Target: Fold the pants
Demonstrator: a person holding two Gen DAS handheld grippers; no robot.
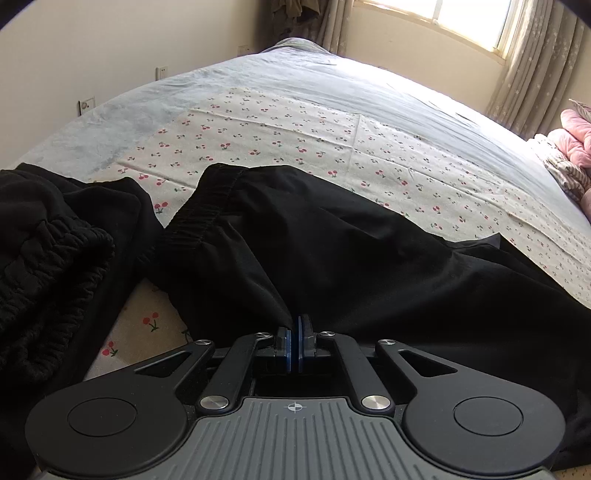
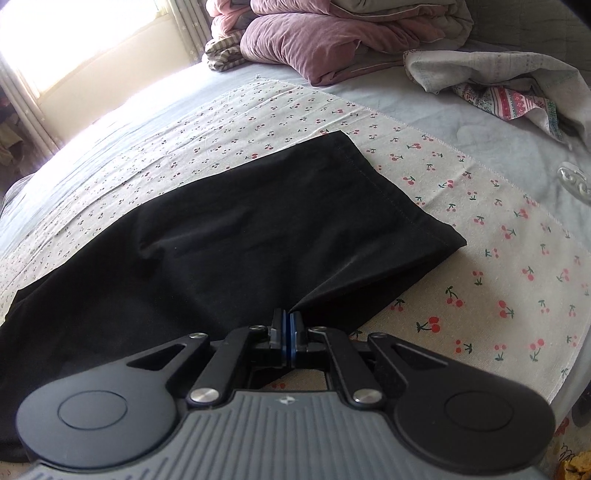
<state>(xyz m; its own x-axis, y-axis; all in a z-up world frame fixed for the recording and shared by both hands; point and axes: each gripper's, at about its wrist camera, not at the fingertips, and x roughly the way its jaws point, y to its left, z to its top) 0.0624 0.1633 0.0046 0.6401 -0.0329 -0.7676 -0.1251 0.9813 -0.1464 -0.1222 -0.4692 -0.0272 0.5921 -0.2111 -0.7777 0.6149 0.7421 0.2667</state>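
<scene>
— While both grippers sit low over the bed (image 1: 295, 85), where are the pants?

— The pants (image 1: 332, 251) lie flat on the cherry cloth (image 1: 280, 125) that covers the middle of the bed. In the left view the waistband (image 1: 207, 206) points away toward the wall; in the right view the leg (image 2: 258, 221) runs out to its stitched hem (image 2: 391, 192).

— What do the fingers do?

— The left gripper (image 1: 294, 341) has its blue pads pressed together on the near edge of the pants, pinching a fold of black fabric. The right gripper (image 2: 286, 338) is closed the same way on the near edge of the leg, close to the hem corner.

— Anything else nearby?

— A second black garment (image 1: 48, 251) with a gathered elastic band lies bunched just left of the waistband. At the far end of the bed sit pink quilts (image 2: 314, 40) and a crumpled patterned cloth (image 2: 502, 85). A window (image 1: 465, 18) with curtains lights the room.
</scene>
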